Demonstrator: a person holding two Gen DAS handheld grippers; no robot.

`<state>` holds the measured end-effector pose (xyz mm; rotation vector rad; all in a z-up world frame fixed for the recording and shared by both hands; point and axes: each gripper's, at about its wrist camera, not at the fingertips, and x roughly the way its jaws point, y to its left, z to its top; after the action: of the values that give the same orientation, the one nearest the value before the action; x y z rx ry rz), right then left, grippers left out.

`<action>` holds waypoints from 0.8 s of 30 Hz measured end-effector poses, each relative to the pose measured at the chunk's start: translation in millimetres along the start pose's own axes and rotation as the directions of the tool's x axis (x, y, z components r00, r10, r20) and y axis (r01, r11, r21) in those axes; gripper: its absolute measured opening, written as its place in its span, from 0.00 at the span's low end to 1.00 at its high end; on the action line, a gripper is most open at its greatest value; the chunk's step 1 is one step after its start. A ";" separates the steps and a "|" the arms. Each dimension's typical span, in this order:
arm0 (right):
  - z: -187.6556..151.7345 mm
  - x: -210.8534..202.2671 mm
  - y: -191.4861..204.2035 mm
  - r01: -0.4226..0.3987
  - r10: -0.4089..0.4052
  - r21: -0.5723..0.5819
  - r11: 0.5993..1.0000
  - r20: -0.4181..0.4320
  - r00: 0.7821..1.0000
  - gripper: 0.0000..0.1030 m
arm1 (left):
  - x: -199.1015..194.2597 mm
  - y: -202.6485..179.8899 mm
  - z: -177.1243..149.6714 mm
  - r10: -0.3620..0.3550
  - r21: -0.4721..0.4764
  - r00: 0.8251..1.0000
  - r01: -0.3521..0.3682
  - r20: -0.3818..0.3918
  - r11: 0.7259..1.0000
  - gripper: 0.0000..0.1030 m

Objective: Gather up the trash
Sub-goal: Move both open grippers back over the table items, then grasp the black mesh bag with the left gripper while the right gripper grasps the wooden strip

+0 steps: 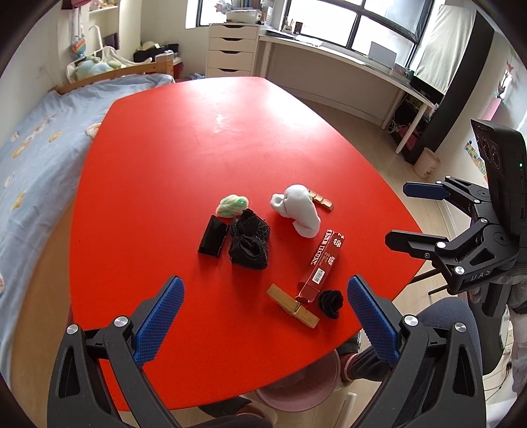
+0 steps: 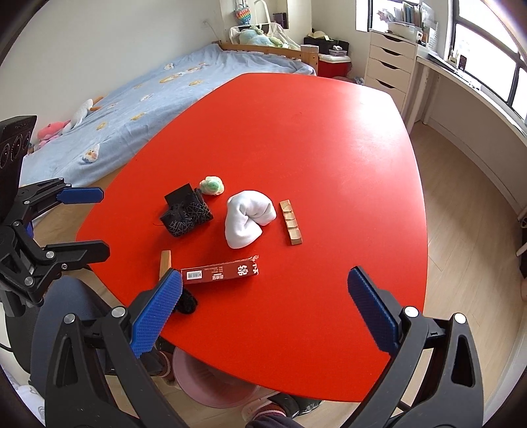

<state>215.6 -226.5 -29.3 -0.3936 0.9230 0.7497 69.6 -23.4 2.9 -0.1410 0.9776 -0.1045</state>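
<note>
Daylight from the far windows [image 1: 355, 23] floods the room, blowing the panes out to white and leaving a pale sheen on the far half of the red worktop [image 1: 224, 131]. Shadows stay soft and short. Focus is sharp throughout; fisheye distortion bows the edges, and dark vignetting fills the corners.

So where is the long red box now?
In the left wrist view the long red box lies right of centre on the red table, between the white wad and wooden block.
</note>
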 end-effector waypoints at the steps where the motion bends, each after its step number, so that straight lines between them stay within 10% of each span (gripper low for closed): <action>1: 2.8 4.8 -2.3 0.003 -0.003 -0.004 1.000 -0.006 1.000 0.96 | 4.1 0.5 2.3 -0.002 0.002 1.000 0.002 -0.006 1.000 0.92; 19: 22.6 83.2 -27.6 -0.021 0.019 -0.022 1.000 -0.088 0.996 0.80 | 66.0 11.1 19.4 -0.044 0.010 0.995 0.045 -0.088 0.999 0.91; 24: 24.5 92.7 -28.9 -0.021 0.018 -0.029 0.999 -0.087 0.996 0.66 | 72.6 12.2 19.2 -0.041 0.020 0.994 0.043 -0.101 0.999 0.72</action>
<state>285.9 -193.7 -92.6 -0.4468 0.9988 0.7697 126.2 -21.1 -47.9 -0.1364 1.0737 -0.1622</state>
